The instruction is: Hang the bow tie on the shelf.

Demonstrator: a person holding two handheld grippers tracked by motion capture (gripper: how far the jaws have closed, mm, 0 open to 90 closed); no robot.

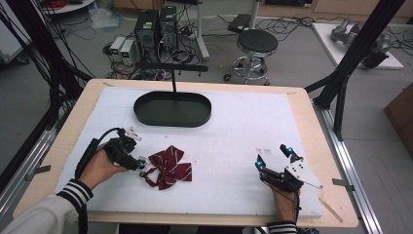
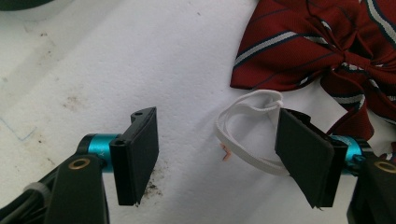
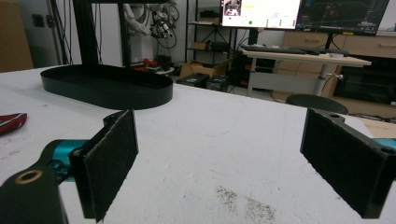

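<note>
With both sets of jaws released, the left gripper (image 2: 217,158) should straddle the bow tie's (image 2: 322,51) white loop (image 2: 243,135) squarely before clenching.

no legible text, label, brand, number or sign is present; the monitor screens (image 3: 260,13) behind the table in the right gripper view carry interface content too small and blurred to read; the tower computers (image 1: 157,30) on the floor show no readable markings.
</note>
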